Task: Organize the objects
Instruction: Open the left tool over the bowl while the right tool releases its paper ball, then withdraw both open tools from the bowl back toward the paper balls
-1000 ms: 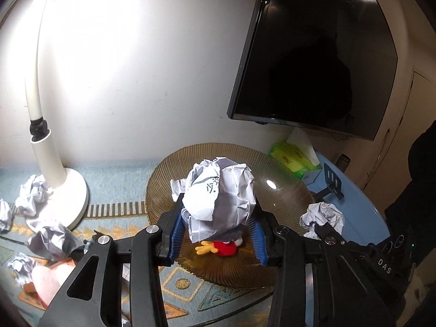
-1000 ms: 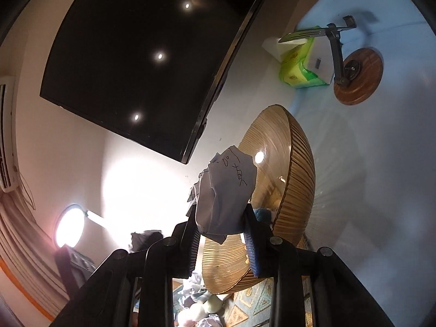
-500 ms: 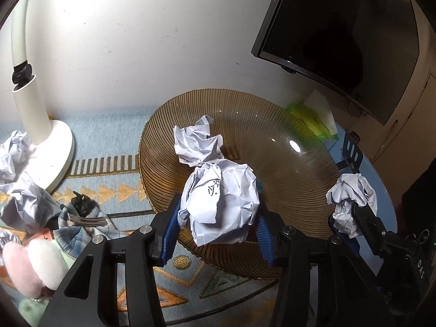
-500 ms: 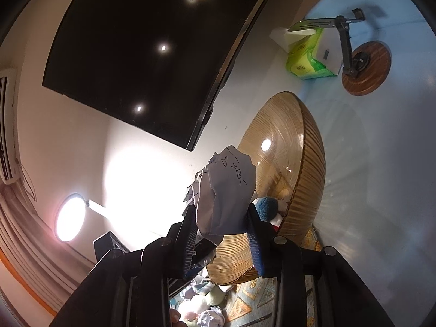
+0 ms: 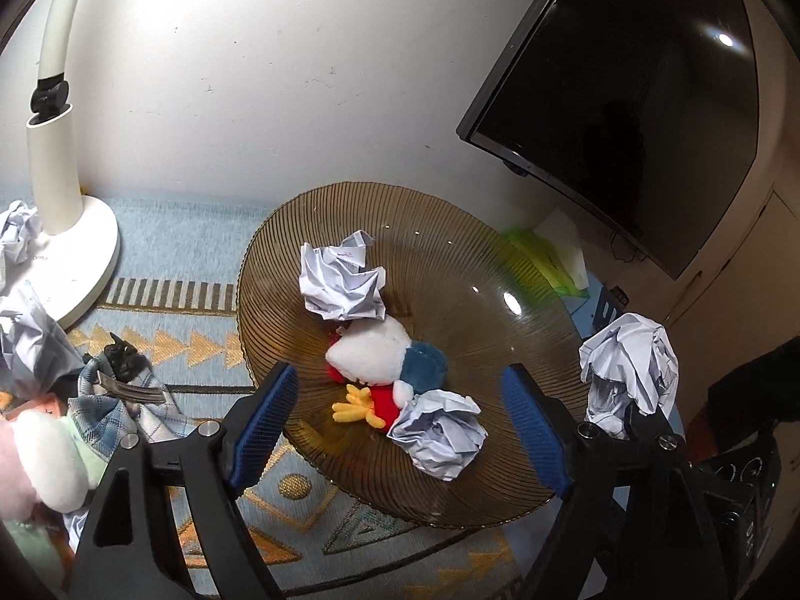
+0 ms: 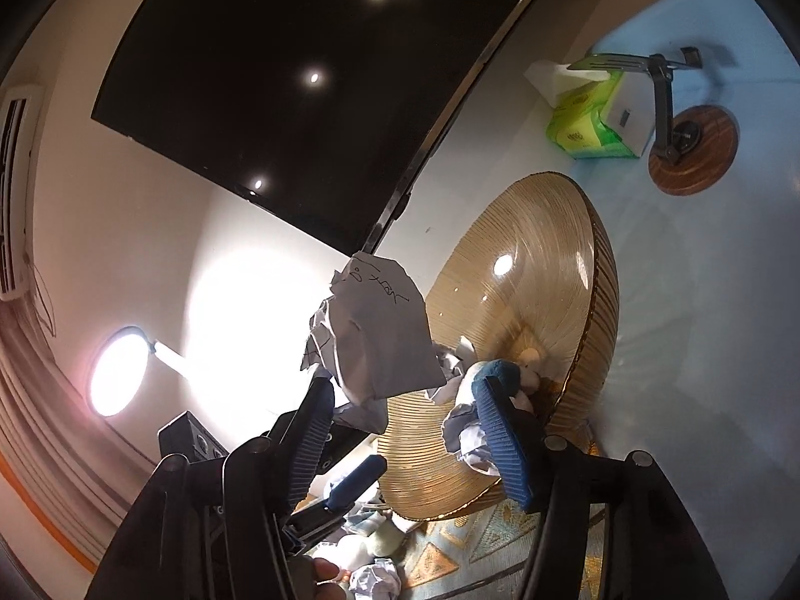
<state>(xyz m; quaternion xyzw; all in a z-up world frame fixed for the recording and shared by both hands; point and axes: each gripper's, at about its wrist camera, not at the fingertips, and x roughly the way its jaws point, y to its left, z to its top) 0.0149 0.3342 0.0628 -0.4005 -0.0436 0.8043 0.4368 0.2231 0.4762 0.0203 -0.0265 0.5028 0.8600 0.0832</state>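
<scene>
Lying in the ribbed amber glass bowl (image 5: 450,270) are two crumpled paper balls (image 5: 440,432), one near the far rim (image 5: 342,282), and a soft plush toy (image 5: 385,365) between them. The left gripper (image 5: 405,430) hangs over the bowl with blue ridged pads wide apart, holding nothing. The right gripper (image 6: 407,430) also looks spread; a creased paper (image 6: 375,340) sits against its left pad, perhaps loose. A lamp base (image 5: 75,260) and more paper (image 5: 17,235) crowd the rug (image 5: 190,250) on the left.

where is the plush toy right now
In the left wrist view the plush toy lies near the middle of the amber glass bowl, between two crumpled paper balls, one behind it and one in front.
</scene>
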